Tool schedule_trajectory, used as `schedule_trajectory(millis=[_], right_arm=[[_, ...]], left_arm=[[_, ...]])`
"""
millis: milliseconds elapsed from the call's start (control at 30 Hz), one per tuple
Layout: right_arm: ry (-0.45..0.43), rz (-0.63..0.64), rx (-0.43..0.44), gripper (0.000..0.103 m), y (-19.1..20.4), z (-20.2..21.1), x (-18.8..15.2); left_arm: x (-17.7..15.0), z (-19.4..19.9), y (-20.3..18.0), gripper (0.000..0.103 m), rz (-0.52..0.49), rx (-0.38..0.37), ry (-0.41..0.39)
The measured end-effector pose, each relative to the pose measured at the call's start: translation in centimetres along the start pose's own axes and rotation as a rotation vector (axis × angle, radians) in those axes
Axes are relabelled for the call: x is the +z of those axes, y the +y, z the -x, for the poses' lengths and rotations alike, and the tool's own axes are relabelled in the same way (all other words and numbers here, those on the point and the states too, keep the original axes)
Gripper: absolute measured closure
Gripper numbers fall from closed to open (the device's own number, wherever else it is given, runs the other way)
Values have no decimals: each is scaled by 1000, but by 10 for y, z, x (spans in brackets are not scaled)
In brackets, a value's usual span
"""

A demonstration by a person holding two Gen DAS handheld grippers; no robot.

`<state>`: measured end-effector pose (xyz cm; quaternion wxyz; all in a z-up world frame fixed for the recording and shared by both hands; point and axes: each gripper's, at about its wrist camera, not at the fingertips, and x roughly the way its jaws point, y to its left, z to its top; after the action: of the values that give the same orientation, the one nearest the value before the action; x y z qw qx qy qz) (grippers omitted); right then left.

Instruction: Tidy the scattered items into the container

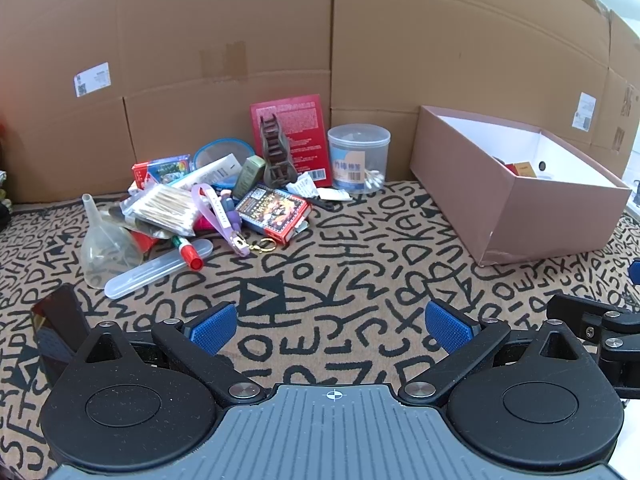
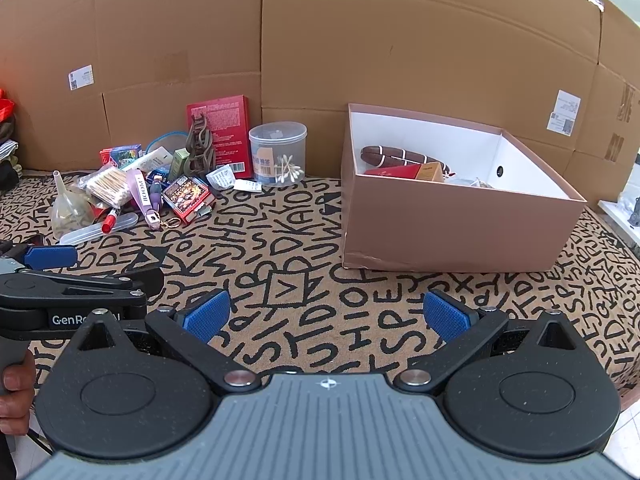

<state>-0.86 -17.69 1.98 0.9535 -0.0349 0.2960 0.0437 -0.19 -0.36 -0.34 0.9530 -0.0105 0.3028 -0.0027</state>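
Both grippers are just hanging over the front part of the letter-print cloth (image 1: 360, 248) with nothing in them. The left gripper (image 1: 330, 328) has its blue pads spread wide, and the right gripper (image 2: 326, 316) is spread wide too. My guess is they're parked low and open so either one can go straight for a grab.

The clutter is bunched toward the cloth's back left, up against the cardboard wall (image 1: 240, 40). There's a clear funnel (image 1: 106, 248) lying on its side at the near-left edge of the pile, a clear tube case (image 1: 158, 269) just beside it with a red-capped marker (image 1: 188, 252) resting on it, a bag of cotton swabs (image 1: 164, 210), a purple strap (image 1: 218, 216) with a gold clasp, and a card box (image 1: 274, 212). A red booklet (image 1: 296, 136) leans upright on the wall, probably propped there, with a brown wooden ladder toy (image 1: 276, 156) in front of it. A clear swab tub (image 1: 359, 158) stands just right of that.

The pink box (image 2: 452, 224) sits at the back right, well apart from the pile, and already has a few things inside, including a dark striped roll (image 2: 400, 155).

Readable text: "GenRo…" on the left gripper's body in the right view, and the strap seems to say "BOOM". The booklet and tub labels are too small to read.
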Motion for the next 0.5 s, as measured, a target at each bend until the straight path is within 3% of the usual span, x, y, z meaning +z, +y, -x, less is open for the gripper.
schedule_trajectory(millis=[500], right_arm=[[14,14,5,0,3,-7,3]], left_arm=[[0,-5,1,0,2,0,9]])
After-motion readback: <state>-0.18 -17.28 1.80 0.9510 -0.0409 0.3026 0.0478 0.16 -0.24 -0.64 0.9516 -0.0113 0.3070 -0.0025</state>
